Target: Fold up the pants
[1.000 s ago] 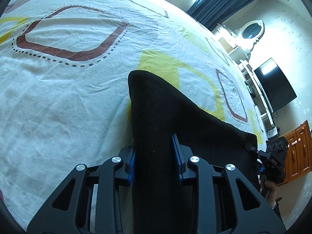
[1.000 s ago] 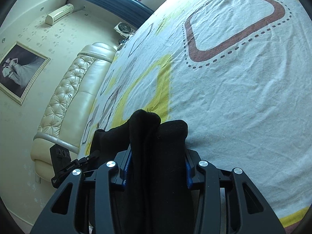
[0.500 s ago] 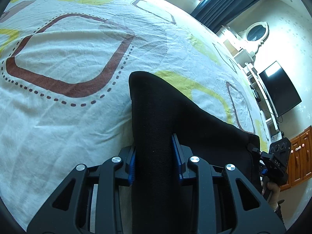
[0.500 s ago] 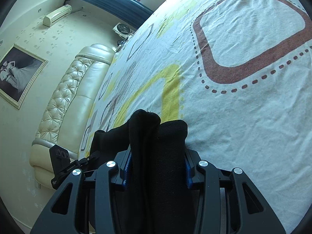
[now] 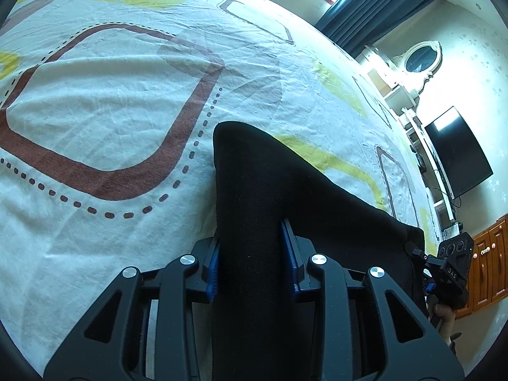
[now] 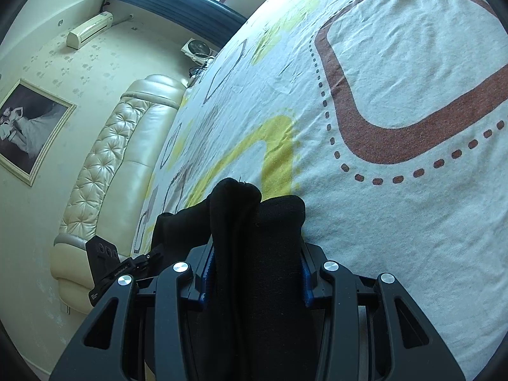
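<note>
pants (image 5: 254, 222) hang as a black band stretched between the two grippers, held up over the bed (image 5: 95, 95) rather than lying on it. the left gripper (image 5: 252, 263) is pinched on one end of the cloth, its blue pads pressed into the fabric on both sides; the right gripper (image 6: 255, 273) is pinched on a thicker, bunched double layer at the other end. over the last second the brown square on the sheet has slid nearer and further under both cameras while the grips look unchanged — so the pair seems to be carrying the held edge forward across the bed, most likely to lay it over for a fold. the fold itself is not yet set down.

around it, the patterned sheet looks wrinkled but bare ahead of the cloth, so nothing seems to block the way. further out are the padded headboard (image 6: 127, 165), a framed picture (image 6: 28, 127), dark curtains (image 5: 374, 6), a television (image 5: 457, 152) and a wooden cabinet (image 5: 489, 263) — all well apart from the work.
</note>
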`<state>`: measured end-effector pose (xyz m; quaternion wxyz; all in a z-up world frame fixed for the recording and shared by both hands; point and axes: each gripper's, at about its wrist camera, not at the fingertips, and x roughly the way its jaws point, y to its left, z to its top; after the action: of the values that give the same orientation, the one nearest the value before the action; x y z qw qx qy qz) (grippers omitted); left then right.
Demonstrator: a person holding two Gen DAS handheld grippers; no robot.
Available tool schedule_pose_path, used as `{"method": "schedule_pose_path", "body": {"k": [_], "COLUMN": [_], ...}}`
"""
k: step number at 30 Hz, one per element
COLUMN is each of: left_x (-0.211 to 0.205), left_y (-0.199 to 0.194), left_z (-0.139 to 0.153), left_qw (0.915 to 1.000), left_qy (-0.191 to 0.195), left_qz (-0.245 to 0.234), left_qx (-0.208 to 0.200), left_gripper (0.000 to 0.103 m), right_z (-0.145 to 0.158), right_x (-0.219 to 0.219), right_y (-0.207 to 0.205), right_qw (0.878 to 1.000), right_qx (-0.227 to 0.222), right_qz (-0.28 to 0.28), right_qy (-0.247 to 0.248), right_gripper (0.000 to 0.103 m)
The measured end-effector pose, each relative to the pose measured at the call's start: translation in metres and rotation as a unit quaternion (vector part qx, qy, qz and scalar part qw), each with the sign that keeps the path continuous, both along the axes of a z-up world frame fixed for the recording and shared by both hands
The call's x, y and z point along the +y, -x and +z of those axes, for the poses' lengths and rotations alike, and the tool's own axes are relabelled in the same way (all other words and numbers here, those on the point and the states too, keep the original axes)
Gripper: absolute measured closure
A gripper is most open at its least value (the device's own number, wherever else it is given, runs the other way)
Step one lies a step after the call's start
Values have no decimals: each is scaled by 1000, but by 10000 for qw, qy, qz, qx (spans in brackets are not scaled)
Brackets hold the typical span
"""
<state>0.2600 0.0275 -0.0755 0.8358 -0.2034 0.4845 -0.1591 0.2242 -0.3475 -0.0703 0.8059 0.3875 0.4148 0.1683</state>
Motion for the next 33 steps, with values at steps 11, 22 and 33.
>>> {"method": "schedule_pose_path", "body": {"k": [11,22,33], "left_x": [2,6,41], "left_y": [0,1,60], "left_z": [-2,-4,-6], "left_qw": [10000,9996,9938], "left_qy": [83,275,1064], "left_qz": [2,10,107], "left_qx": [6,78,306], "left_gripper": [70,61,39], "right_z": [-2,-7,-5], "right_x": [0,-9,-33], "right_y": [0,3,48], "right_qw": [9999,9995,9931], "right_qx": [3,45,151], "right_qz": [-43,-59,-211], "right_qy": [-122,-304,-1145], "right_gripper": [61,59,41]}}
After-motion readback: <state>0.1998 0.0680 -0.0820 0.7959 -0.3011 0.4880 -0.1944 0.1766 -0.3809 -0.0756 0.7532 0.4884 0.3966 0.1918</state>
